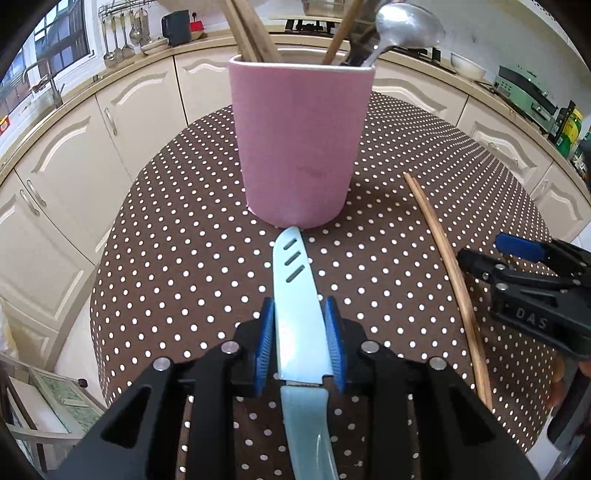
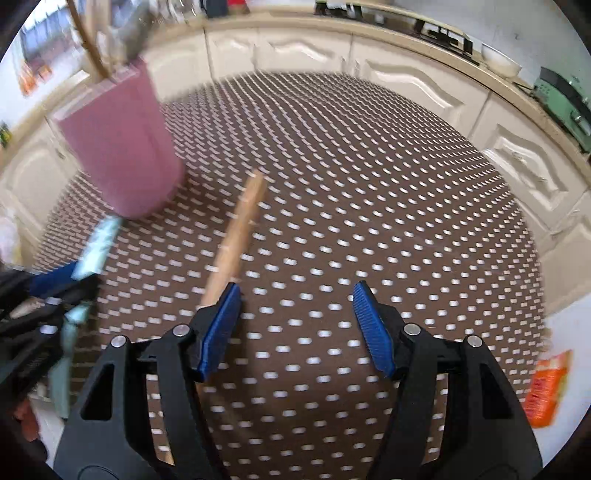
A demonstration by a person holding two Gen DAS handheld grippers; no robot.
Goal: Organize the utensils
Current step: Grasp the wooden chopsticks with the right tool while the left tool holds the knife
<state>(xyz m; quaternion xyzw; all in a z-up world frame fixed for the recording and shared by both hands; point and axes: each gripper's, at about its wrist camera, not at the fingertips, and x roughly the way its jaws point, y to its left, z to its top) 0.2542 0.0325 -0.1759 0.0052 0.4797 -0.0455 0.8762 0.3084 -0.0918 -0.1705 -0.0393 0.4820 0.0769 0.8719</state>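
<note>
A pink utensil holder (image 1: pixel 301 147) stands on the brown dotted table (image 1: pixel 184 240) with wooden sticks and a metal spoon (image 1: pixel 402 26) in it. My left gripper (image 1: pixel 300 343) is shut on a pale blue knife (image 1: pixel 295 288), whose tip lies at the holder's base. A wooden stick (image 1: pixel 448 273) lies on the table to the right. My right gripper (image 2: pixel 295 325) is open and empty, with the stick (image 2: pixel 236 232) just left of its left finger. The blurred right wrist view also shows the holder (image 2: pixel 118 147) and the knife (image 2: pixel 98 243) at left.
Cream kitchen cabinets (image 1: pixel 74 155) curve around the table's far side. A green appliance (image 1: pixel 524 92) stands on the counter at right. An orange packet (image 2: pixel 546 387) lies beyond the table's right edge. The right gripper's body (image 1: pixel 535 288) shows in the left wrist view.
</note>
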